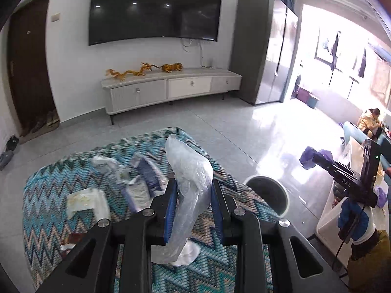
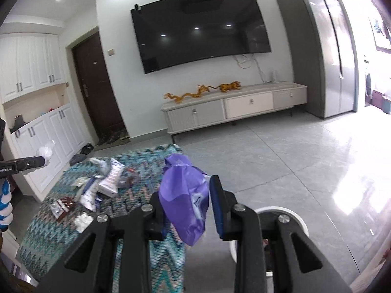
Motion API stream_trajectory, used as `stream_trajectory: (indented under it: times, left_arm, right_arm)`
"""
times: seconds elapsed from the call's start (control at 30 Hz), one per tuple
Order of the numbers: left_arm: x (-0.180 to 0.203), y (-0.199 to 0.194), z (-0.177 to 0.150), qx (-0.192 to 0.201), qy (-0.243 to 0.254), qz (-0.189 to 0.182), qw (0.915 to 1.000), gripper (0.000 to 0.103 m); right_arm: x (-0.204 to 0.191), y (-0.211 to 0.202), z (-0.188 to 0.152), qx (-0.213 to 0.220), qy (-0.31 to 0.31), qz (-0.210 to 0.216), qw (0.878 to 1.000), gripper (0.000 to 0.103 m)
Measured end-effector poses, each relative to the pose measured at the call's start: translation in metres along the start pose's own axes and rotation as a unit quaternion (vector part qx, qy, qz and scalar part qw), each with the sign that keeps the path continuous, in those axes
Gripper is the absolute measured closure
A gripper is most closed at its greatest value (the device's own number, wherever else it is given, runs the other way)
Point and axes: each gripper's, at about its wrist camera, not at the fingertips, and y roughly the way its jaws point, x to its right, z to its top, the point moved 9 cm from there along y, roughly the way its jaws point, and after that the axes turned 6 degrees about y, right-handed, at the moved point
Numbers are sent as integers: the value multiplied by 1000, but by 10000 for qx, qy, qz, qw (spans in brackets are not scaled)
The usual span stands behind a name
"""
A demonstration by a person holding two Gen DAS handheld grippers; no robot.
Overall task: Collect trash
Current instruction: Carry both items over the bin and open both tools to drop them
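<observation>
At the far left, white cabinets [image 2: 36,78] line the wall beside a dark brown door [image 2: 97,90]. In front of them a low table under a teal zigzag cloth [image 2: 48,232] carries scattered litter: a dark red wrapper [image 2: 64,207], white and blue packets [image 2: 110,180] and a small clear pouch [image 1: 85,199]. Over this table the left gripper [image 1: 193,205] is clamped on a crumpled clear plastic bag [image 1: 189,178], its blue pads pressed against the bag's sides while the bag sticks up above the fingertips and hangs down below them. On the back wall hangs a large dark television [image 2: 200,29], with a pale TV cabinet [image 2: 232,109] under it bearing a golden dragon figure [image 2: 188,94] and a golden tiger figure [image 2: 229,86]. Further right, the right gripper [image 2: 188,207] holds a purple plastic bag [image 2: 183,195] between its jaws, near the table's right edge. Just beside it on the grey tiled floor stands a round white trash bin [image 1: 267,193], its dark mouth open. A tall grey refrigerator [image 2: 330,56] closes the right side.
</observation>
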Motion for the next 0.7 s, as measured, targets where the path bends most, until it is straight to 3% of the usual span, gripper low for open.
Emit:
stream_trajectory:
  times: [0.17, 0.4, 0.53, 0.7]
  left_arm:
    - [91, 91, 23, -448, 553, -623, 9955, 77]
    - [191, 208, 17, -1255, 699, -1222, 9821, 77]
    - [222, 262, 6, -1728, 548, -1462, 9725, 77]
    - [237, 308, -7, -2103, 289, -1490, 9658, 76]
  right_arm:
    - [96, 17, -25, -285, 536, -717, 9956, 77]
    - [165, 59, -68, -881, 892, -1186, 9850, 77]
    - [190, 84, -93, -1221, 1082, -1329, 9776, 76]
    - [212, 111, -113, -1555, 1190, -1442, 9700, 76]
